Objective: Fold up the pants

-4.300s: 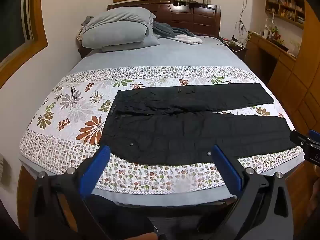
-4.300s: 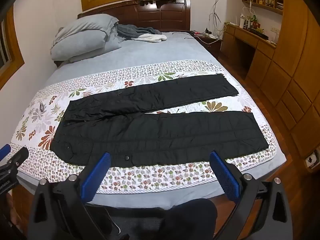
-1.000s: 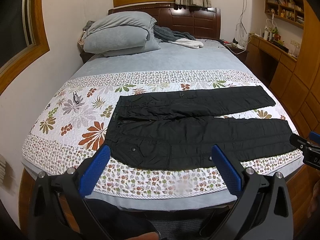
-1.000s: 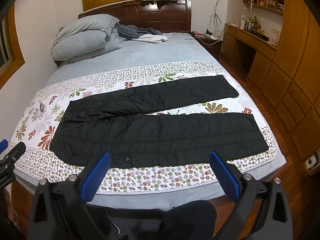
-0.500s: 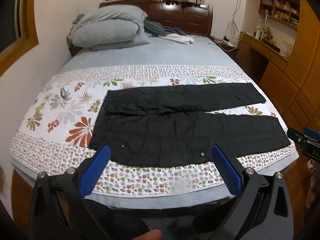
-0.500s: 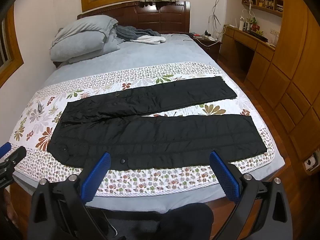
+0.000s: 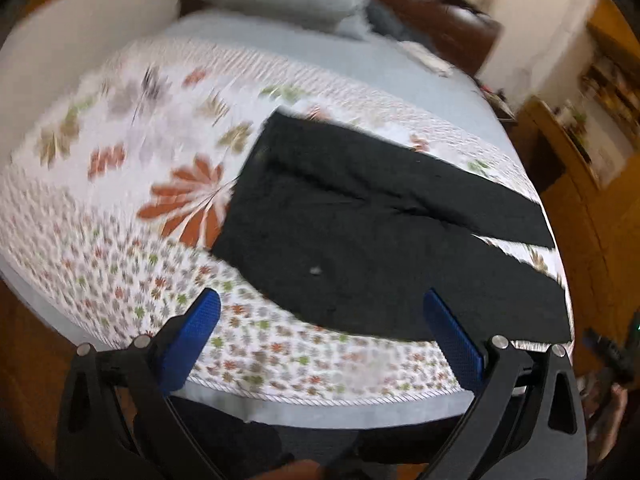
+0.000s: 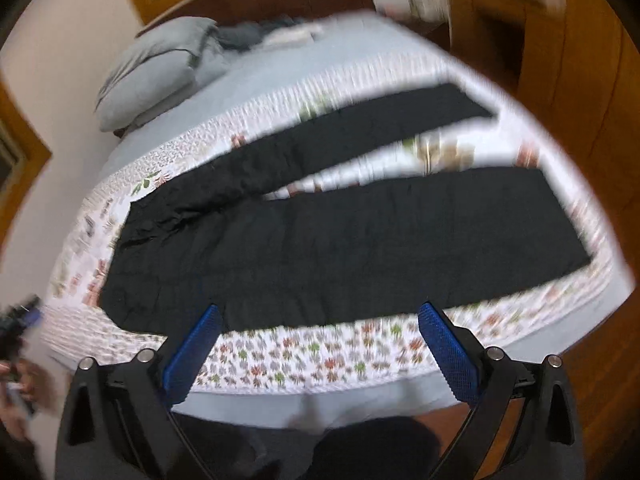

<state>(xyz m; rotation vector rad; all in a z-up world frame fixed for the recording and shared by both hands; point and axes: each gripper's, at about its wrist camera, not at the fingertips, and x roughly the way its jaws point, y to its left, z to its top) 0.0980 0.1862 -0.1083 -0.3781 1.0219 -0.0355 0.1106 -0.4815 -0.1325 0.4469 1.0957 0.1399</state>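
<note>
Black pants point(image 7: 360, 240) lie flat across the floral quilt point(image 7: 120, 208) on the bed, waistband to the left, both legs spread apart and running right. They also show in the right wrist view point(image 8: 340, 248). My left gripper point(image 7: 320, 320) is open and empty, just short of the near edge of the pants by the waist. My right gripper point(image 8: 320, 328) is open and empty, at the near edge of the near leg. Both views are motion-blurred and tilted.
Grey pillows point(image 8: 156, 72) and loose bedding lie at the head of the bed by the dark headboard point(image 7: 440, 12). Wooden cabinets point(image 8: 580, 60) stand along the right side. A white wall runs along the left. The other gripper shows at the left edge point(image 8: 20, 320).
Both grippers have dropped fast towards the bed's near edge and tilted, so the pants loom larger. The jaws stay wide open. The pants have not moved.
</note>
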